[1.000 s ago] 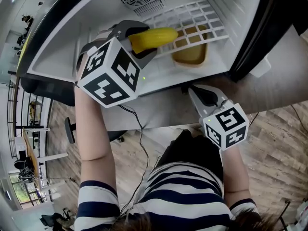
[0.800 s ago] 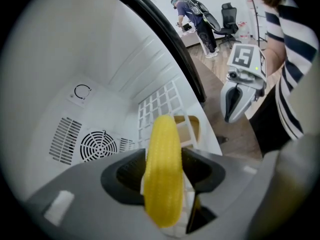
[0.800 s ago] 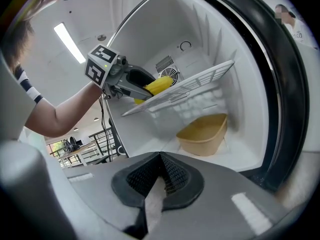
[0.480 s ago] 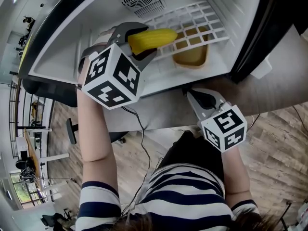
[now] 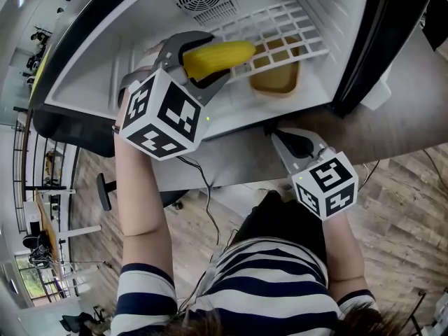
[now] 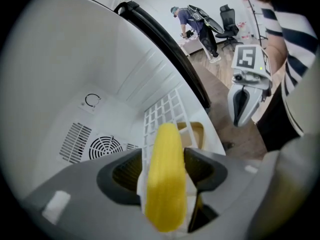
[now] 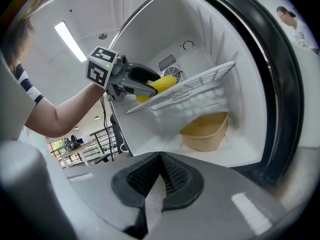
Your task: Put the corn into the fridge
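left gripper (image 5: 199, 63) shifted slightly, fingers (image 6: 125, 171) clamped on smooth yellow corn (image 5: 225, 54); right gripper (image 5: 283, 140) fingers together.

Cannot see the rear end of the corn (image 5: 220, 54), buried between the jaws of the left tongs (image 5: 201, 64). Cannot see the tan tub (image 5: 280, 84) whole, partly screened by the wire shelf (image 5: 276, 18). Blurred at the corn's near tip in the left gripper view.
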Demonstrator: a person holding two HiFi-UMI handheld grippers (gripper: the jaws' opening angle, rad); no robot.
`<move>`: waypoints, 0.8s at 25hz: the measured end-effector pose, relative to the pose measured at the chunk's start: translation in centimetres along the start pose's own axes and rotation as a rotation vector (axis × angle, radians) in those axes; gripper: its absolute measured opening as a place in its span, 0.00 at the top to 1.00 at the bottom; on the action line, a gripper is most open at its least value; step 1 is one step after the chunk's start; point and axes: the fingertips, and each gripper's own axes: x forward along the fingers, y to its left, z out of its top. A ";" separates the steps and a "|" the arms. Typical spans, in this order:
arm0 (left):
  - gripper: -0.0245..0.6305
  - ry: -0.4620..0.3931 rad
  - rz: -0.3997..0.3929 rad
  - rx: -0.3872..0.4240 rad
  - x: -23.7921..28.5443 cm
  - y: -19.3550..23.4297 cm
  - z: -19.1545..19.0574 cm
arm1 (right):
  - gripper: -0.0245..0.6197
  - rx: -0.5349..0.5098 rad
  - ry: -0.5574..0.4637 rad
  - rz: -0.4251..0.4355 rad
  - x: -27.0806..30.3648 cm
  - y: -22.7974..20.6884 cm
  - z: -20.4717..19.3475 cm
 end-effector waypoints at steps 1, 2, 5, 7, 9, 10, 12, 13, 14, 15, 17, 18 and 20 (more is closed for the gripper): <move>0.96 -0.003 -0.001 -0.001 -0.1 -0.1 0.1 | 0.97 0.000 0.001 -0.003 -0.1 0.0 0.0; 0.96 -0.003 0.002 0.002 -0.2 -0.2 0.2 | 0.97 0.000 0.001 -0.005 -0.3 0.0 -0.1; 0.96 -0.008 0.018 0.004 -0.2 -0.5 0.4 | 0.97 -0.001 0.002 -0.013 -0.5 0.1 -0.2; 0.96 -0.020 0.043 -0.010 -0.3 -0.3 0.4 | 0.97 -0.004 0.004 -0.017 -0.7 0.1 -0.3; 0.96 -0.028 0.070 -0.015 -0.4 -0.1 0.4 | 0.97 -0.005 0.007 -0.022 -0.9 0.1 -0.4; 0.96 -0.030 0.081 -0.015 -0.5 0.0 0.3 | 0.97 -0.006 0.008 -0.024 -1.0 0.2 -0.4; 0.96 -0.033 0.094 -0.018 -0.6 0.1 0.3 | 0.97 -0.010 0.011 -0.028 -1.2 0.2 -0.4; 0.96 -0.035 0.097 -0.021 -0.7 0.2 0.3 | 0.97 -0.013 0.011 -0.029 -1.3 0.3 -0.4; 0.96 -0.038 0.100 -0.023 -0.9 0.2 0.4 | 0.97 -0.014 0.012 -0.030 -1.3 0.3 -0.4; 0.96 -0.042 0.102 -0.026 -1.0 0.2 0.4 | 0.97 -0.015 0.014 -0.031 -1.4 0.4 -0.4; 0.96 -0.051 0.104 -0.030 -1.4 0.2 0.6 | 0.97 -0.016 0.017 -0.032 -1.5 0.5 -0.5; 0.96 -0.054 0.105 -0.030 -1.5 0.2 0.6 | 0.97 -0.017 0.018 -0.033 -1.6 0.6 -0.5; 0.96 -0.059 0.112 -0.029 -1.8 0.2 0.7 | 0.97 -0.020 0.017 -0.034 -1.6 0.7 -0.4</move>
